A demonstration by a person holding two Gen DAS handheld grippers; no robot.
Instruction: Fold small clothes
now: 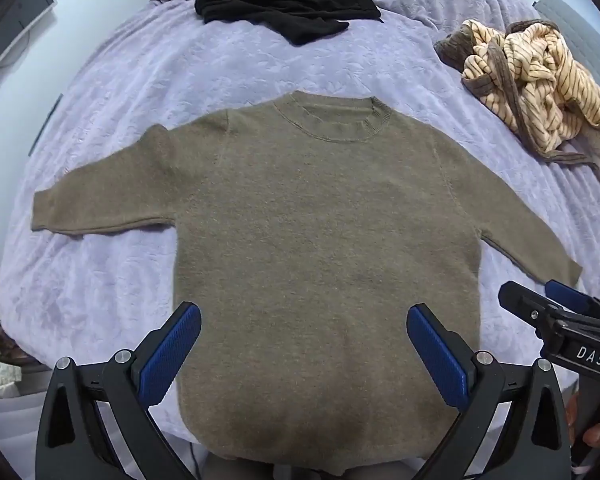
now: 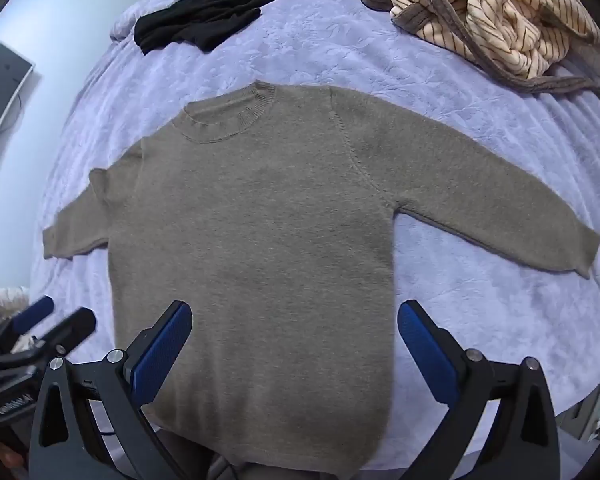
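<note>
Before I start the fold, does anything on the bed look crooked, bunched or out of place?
The brown sweater lies flat and spread, both sleeves out, so nothing is wrong there. The striped garment at the far right is a crumpled heap with a strap trailing off, and the black garment at the far edge is loosely bunched.

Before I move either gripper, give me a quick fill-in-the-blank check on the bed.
1. The brown sweater lies spread ____ on the lavender bedspread.
2. Both the left gripper and right gripper are ____.
3. The crumpled garment has a ____ pattern.
4. The garment beyond the collar is ____.

Missing words: flat; open; striped; black
</note>
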